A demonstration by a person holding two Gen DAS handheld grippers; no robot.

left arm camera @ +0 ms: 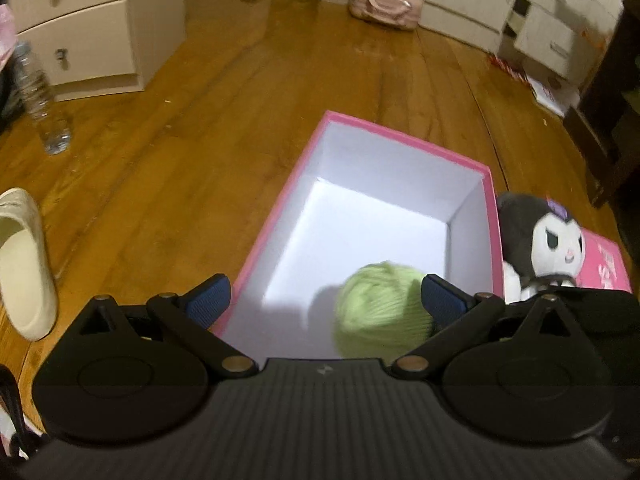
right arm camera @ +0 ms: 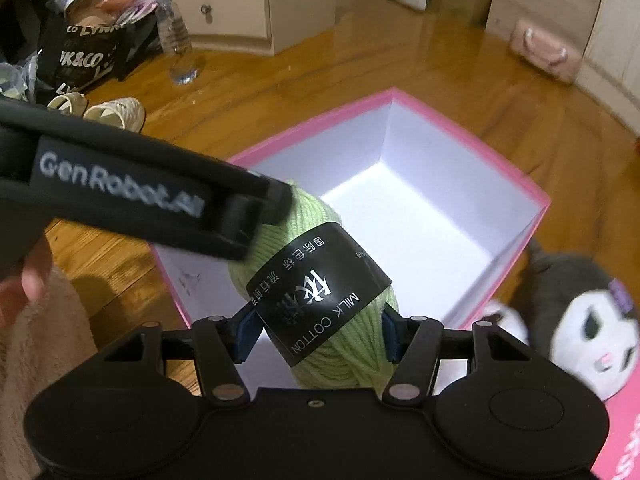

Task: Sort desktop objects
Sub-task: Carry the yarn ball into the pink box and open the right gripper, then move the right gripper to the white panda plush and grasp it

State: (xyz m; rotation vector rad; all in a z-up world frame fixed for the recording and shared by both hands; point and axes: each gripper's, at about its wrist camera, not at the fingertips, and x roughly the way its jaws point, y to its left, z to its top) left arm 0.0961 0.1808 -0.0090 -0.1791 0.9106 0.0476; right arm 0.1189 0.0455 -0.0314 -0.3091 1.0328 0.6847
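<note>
My right gripper is shut on a light green ball of yarn with a black "MILK COTTON" band, its blue pads pressed on both sides. The yarn hangs over the near end of a pink box with a bare white inside. In the left wrist view my left gripper stands wide open above the same box. There the yarn lies blurred just inside its right fingertip; whether they touch I cannot tell. The left gripper's body crosses the upper left of the right wrist view.
A black and white plush toy leans on a pink lid right of the box. On the wooden floor are a cream slipper, a clear plastic bottle, a drawer cabinet, a pink bag and a black shopping bag.
</note>
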